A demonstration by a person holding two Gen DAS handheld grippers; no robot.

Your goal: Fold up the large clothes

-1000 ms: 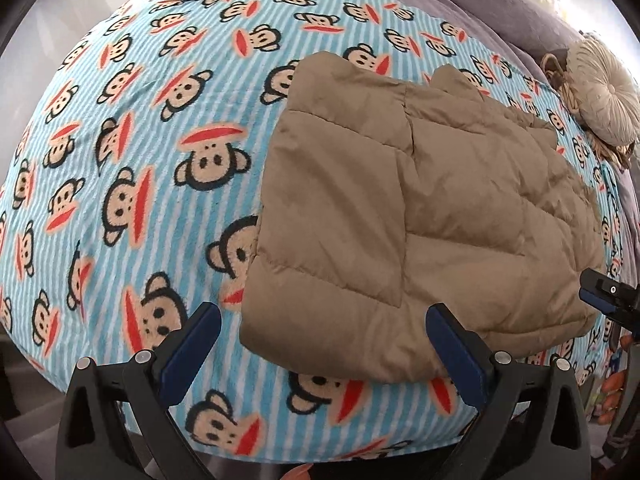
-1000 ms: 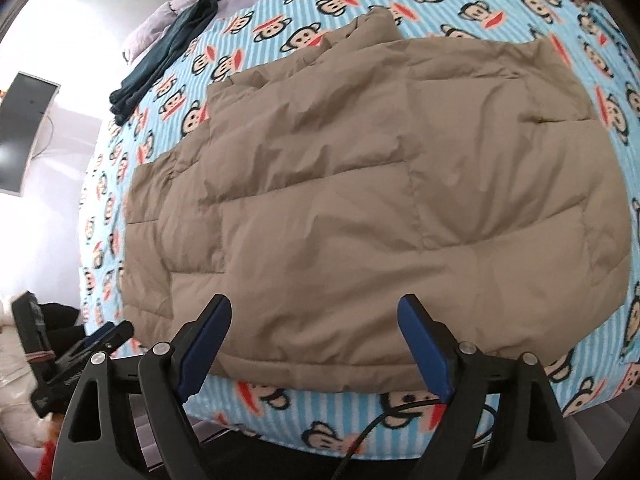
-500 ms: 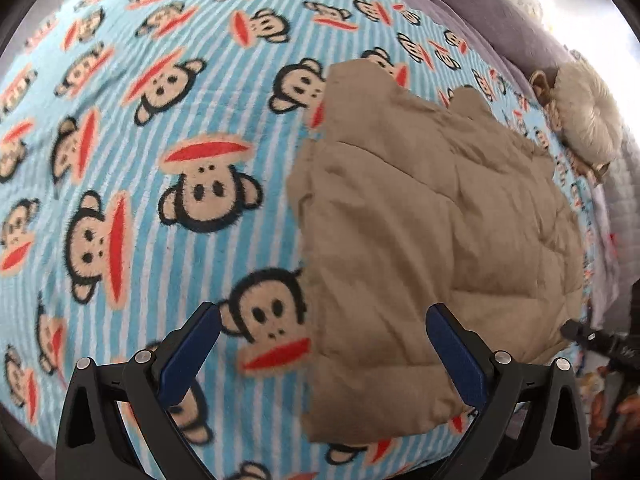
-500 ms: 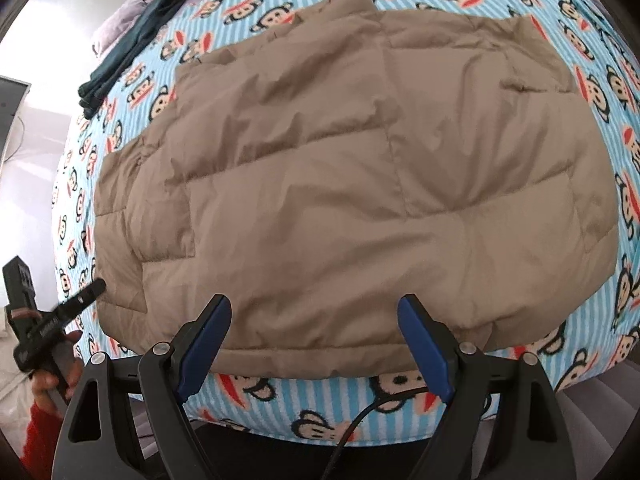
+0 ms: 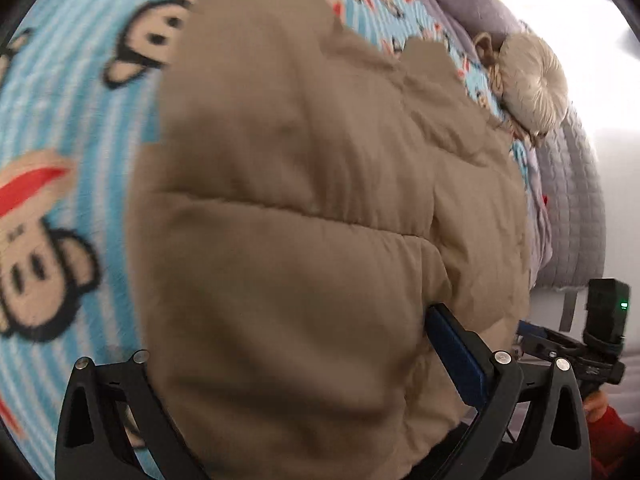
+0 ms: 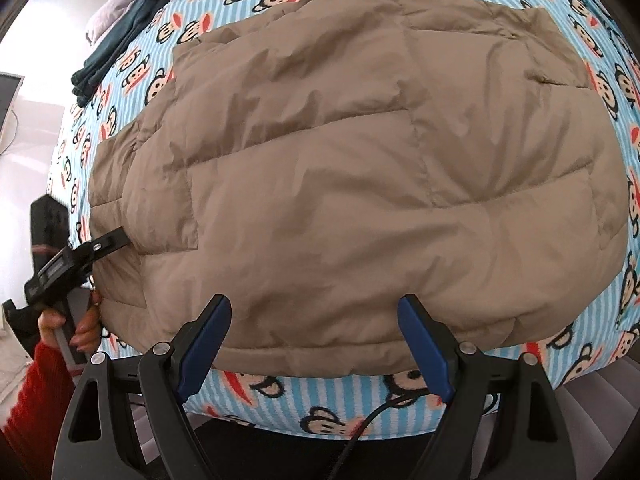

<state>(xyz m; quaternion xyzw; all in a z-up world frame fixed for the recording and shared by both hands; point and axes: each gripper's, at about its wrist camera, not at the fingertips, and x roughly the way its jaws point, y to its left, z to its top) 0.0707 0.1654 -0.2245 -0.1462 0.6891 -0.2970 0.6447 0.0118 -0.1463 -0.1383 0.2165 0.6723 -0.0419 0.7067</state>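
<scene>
The left hand-held gripper (image 5: 280, 392) has its fingers wide apart around the near left corner of the puffy tan jacket (image 6: 352, 168). It could slip out when they close, because the fat padding is slick and squishy. The right hand-held gripper (image 6: 316, 344) is apart too, at the near edge, holding nothing. If only one side lifts, the fold may go crooked. The jacket lies spread flat on the bed's monkey blanket (image 6: 616, 92). It looks soft, thick and a bit wrinkled.
</scene>
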